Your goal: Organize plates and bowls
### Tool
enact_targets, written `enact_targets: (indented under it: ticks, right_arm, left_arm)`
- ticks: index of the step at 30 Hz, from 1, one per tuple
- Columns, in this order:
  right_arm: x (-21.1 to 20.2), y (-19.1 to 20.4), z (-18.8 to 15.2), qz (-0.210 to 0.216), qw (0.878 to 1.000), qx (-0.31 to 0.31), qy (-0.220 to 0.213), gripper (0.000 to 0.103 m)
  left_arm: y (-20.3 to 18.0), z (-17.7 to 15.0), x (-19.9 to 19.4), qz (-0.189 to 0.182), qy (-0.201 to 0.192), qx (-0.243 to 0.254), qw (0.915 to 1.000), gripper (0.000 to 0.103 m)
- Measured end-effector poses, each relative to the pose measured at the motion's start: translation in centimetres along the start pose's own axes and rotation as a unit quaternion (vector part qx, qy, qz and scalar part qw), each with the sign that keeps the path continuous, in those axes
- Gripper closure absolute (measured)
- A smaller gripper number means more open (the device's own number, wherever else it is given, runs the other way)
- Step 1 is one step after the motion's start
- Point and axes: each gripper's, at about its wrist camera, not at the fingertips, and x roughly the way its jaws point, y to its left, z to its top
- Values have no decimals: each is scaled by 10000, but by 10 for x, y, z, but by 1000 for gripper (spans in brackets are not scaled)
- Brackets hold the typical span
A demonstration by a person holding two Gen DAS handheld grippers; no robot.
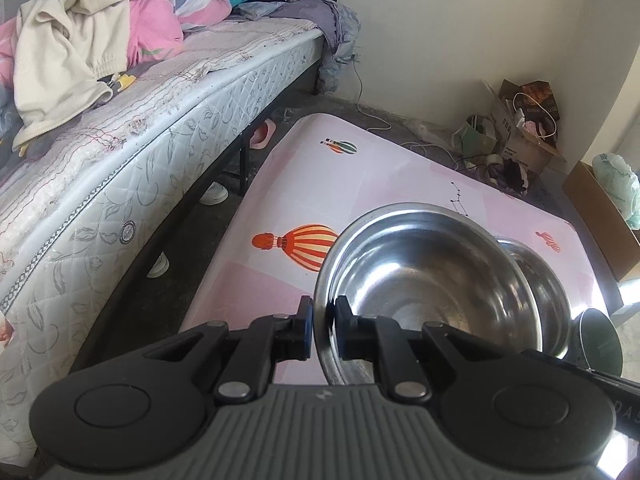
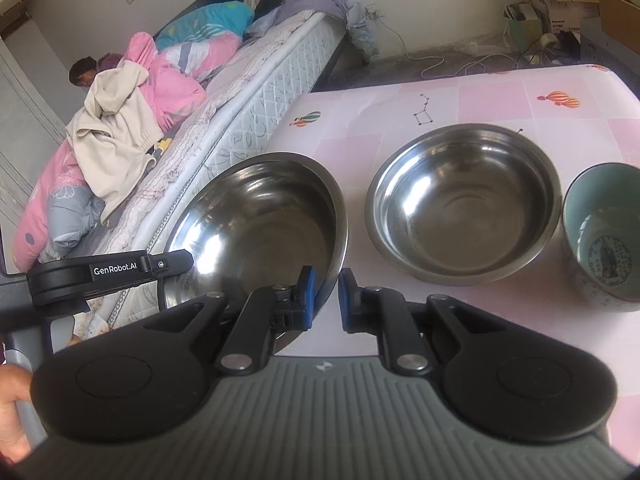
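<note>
Over pink table [image 2: 460, 92], both claws pinch shiny, tilted steel bowl [image 2: 264, 216].

Black tongs [image 2: 324, 280], blue pads [image 2: 308, 294], silver pivot screws, grey ribbed body.

The only text I can read clearly is "GenRobot.AI", in white letters on the black arm of the left gripper [image 2: 110, 276], which lies just left of the steel bowl [image 2: 256, 216] in the right wrist view. In the left wrist view, at the far right of this same bowl [image 1: 424, 272], I see the letters "DAS" on a dark edge [image 1: 629, 410], cut by the border. The cardboard box [image 2: 560, 4], far behind the bowl, has a small dark print that I cannot read. The green cup [image 2: 604, 236], to the right of the bowls, carries small writing around a picture, too fine for me to read.
</note>
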Motion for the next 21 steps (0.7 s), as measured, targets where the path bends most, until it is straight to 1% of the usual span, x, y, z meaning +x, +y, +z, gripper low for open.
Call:
enact_targets:
  ticks: [9,16,21]
  right_arm:
    - [-24,-32,14,-97,9996,178,-192,91]
    - [-38,-70,32,-334,9984,341,-310,91]
    - [-41,-98,48,-498,9971,474,-328,91]
  left_arm:
    - [-41,8,6,-175,4,205,9996,91]
    - [-85,15,22,-367,72,456,9983,91]
    - [-112,19,37,-456,177,511,9975,91]
